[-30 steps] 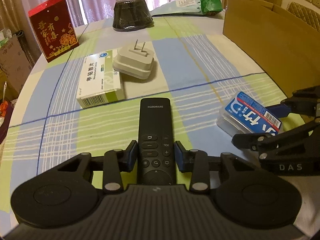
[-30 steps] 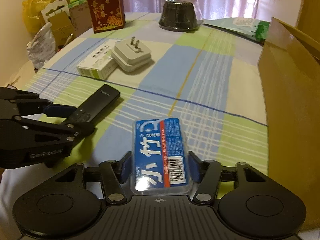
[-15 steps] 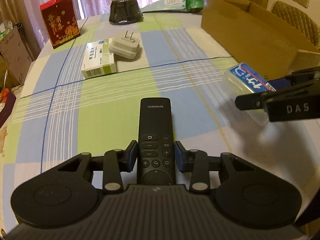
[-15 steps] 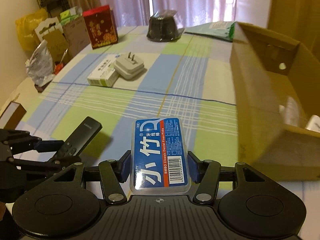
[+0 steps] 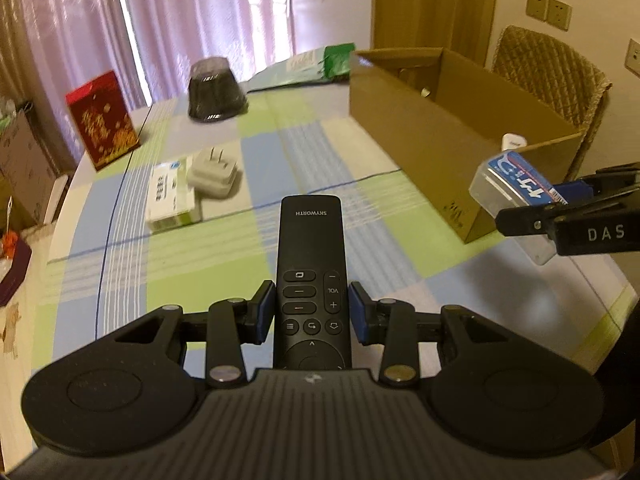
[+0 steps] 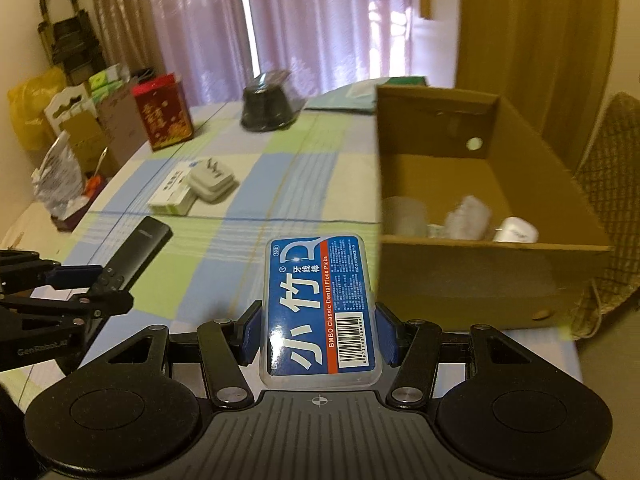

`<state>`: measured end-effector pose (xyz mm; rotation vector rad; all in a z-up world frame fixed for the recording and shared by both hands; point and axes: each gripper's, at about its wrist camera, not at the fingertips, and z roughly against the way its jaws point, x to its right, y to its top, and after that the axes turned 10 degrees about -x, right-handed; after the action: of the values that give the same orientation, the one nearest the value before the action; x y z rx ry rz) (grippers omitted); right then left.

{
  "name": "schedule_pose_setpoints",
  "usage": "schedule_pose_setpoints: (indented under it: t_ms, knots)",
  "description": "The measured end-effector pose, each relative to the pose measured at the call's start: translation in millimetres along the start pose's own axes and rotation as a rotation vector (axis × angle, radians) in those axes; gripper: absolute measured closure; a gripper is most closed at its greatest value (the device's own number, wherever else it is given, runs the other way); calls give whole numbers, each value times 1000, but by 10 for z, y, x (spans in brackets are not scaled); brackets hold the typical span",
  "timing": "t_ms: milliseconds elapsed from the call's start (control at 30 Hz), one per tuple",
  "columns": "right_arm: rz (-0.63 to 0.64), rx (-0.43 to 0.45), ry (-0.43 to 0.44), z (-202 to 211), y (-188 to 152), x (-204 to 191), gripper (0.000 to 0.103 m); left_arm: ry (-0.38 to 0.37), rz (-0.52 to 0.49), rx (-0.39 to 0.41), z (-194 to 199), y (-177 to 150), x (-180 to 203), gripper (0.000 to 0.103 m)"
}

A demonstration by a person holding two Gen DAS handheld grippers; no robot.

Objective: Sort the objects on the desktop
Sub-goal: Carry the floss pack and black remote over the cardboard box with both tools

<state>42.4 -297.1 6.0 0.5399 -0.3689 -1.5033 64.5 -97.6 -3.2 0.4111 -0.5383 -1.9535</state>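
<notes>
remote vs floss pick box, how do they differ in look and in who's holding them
The remote is slim, opaque black with buttons; the floss pick box is a wider clear plastic case with a blue and red label. The remote sits in the left gripper; the floss pick box sits in the right gripper, nearer the cardboard box. Both are clamped by their long sides and held above the table.

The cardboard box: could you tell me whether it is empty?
Not empty: the open-topped cardboard box holds several pale, blurred items on its floor.
</notes>
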Motion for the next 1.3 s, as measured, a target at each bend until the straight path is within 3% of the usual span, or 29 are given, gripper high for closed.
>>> schedule_pose_setpoints:
  t_ms: [800, 1300]
  knots:
    - [-104, 44, -36, 283, -146, 466, 48, -31, -76, 20, 82, 231, 292, 69]
    - [-142, 99, -91, 508, 92, 945, 48, -117, -200, 93, 84, 752, 872, 69]
